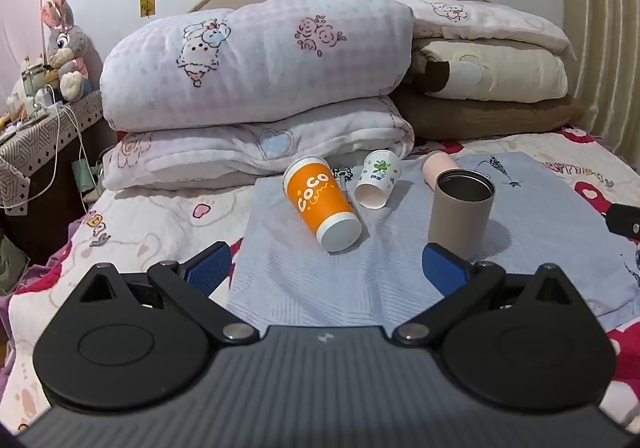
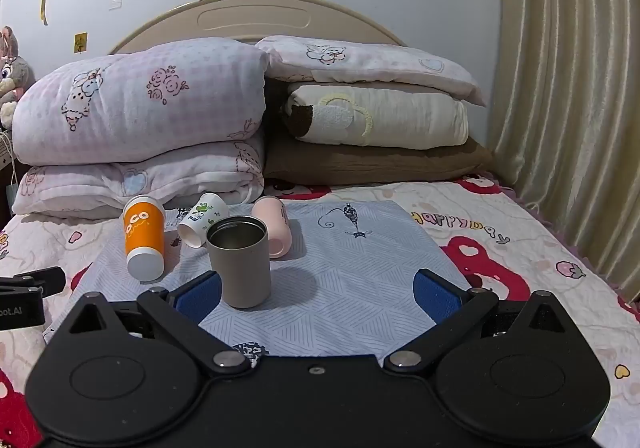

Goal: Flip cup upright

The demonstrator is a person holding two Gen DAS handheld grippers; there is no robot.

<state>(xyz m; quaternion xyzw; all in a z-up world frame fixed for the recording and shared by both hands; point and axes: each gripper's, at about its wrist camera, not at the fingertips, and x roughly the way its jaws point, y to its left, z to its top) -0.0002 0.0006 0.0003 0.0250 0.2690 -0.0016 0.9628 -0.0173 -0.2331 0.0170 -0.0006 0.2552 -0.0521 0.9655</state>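
An orange "CoCo" paper cup (image 1: 322, 202) lies on its side on the blue cloth (image 1: 320, 288), base toward me; it also shows in the right wrist view (image 2: 144, 236). A small white frog-print cup (image 1: 377, 178) (image 2: 202, 218) lies on its side with its mouth toward me. A pink cup (image 1: 438, 166) (image 2: 276, 224) lies on its side behind a grey metal-lined cup (image 1: 460, 212) (image 2: 242, 260) that stands upright. My left gripper (image 1: 326, 268) is open and empty, just short of the orange cup. My right gripper (image 2: 318, 294) is open and empty, with the grey cup next to its left finger.
Folded quilts and pillows (image 1: 256, 88) are stacked at the headboard behind the cups. A bedside table (image 1: 44, 128) with cables and a plush rabbit stands at the left. A curtain (image 2: 568, 88) hangs at the right. The patterned bedspread (image 2: 520, 248) lies around the cloth.
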